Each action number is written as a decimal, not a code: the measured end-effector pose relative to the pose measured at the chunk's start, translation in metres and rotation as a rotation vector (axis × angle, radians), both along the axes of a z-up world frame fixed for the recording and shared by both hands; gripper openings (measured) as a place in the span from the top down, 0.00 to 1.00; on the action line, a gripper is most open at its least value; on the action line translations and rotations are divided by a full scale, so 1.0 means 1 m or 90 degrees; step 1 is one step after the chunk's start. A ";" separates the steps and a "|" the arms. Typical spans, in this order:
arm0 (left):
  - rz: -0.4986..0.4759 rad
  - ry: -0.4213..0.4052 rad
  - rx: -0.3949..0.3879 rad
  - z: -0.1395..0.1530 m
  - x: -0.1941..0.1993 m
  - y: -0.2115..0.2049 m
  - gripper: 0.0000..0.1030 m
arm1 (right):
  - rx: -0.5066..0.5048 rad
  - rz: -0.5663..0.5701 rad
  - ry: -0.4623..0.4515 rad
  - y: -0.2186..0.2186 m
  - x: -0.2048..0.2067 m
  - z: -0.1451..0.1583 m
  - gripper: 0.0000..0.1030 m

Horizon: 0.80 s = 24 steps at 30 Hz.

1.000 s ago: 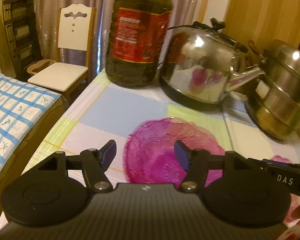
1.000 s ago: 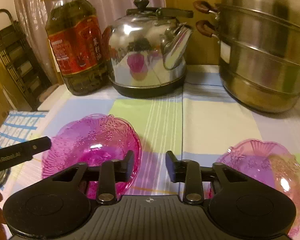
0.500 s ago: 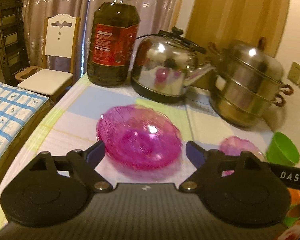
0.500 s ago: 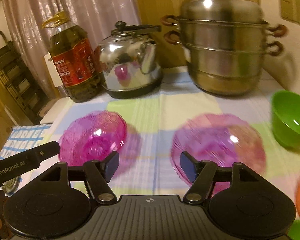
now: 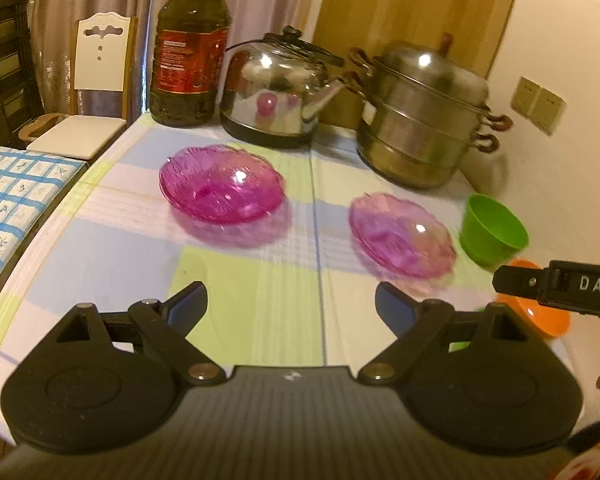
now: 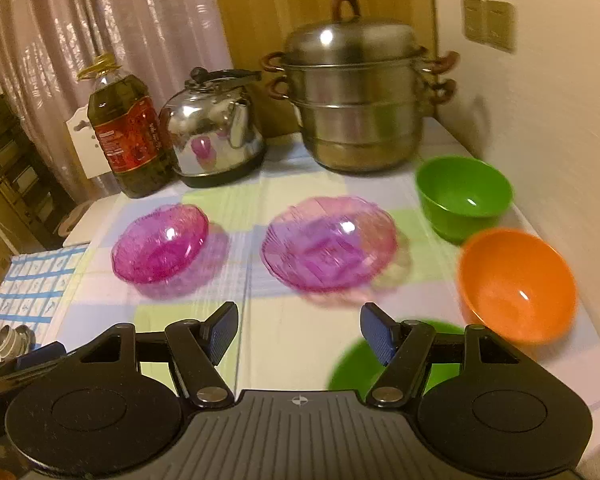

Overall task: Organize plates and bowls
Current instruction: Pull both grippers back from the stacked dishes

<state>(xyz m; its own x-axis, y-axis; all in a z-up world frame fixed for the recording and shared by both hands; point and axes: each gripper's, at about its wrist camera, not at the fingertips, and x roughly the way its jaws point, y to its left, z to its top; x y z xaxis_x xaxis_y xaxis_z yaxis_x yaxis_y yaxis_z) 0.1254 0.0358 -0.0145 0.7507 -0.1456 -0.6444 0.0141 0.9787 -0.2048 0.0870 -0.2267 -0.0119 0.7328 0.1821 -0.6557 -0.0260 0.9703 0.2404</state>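
Both my tongs are wide open, empty, hovering above the table [image 6: 292, 344]. 2 pink plates sit apart: left plate [image 5: 221, 190] ahead of my left gripper [image 5: 291, 303], right plate [image 6: 329, 242] dead ahead of my right gripper [image 6: 298, 327], which is nearer. Green bowl [image 6: 464, 196] and orange bowl [image 6: 516, 284] right of it, all empty. I'd guess stacking the plates next.

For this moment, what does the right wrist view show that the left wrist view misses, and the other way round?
Only the right wrist view: the right gripper open and empty, the whole orange bowl, and a second green dish partly hidden behind its fingers.

Only the left wrist view: the left gripper open and empty, and the chair with its seat in view.

Both: two pink glass dishes, the green bowl, kettle, steamer pot and oil bottle.
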 end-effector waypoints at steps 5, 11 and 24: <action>-0.015 -0.003 0.001 0.016 -0.024 -0.021 0.13 | -0.012 -0.008 0.002 -0.017 -0.033 0.008 0.34; -0.042 -0.009 0.000 0.032 -0.041 -0.046 0.13 | -0.032 -0.022 -0.003 -0.032 -0.065 0.016 0.34; -0.087 -0.017 -0.016 0.041 -0.054 -0.066 0.14 | -0.033 -0.060 -0.009 -0.051 -0.093 0.023 0.34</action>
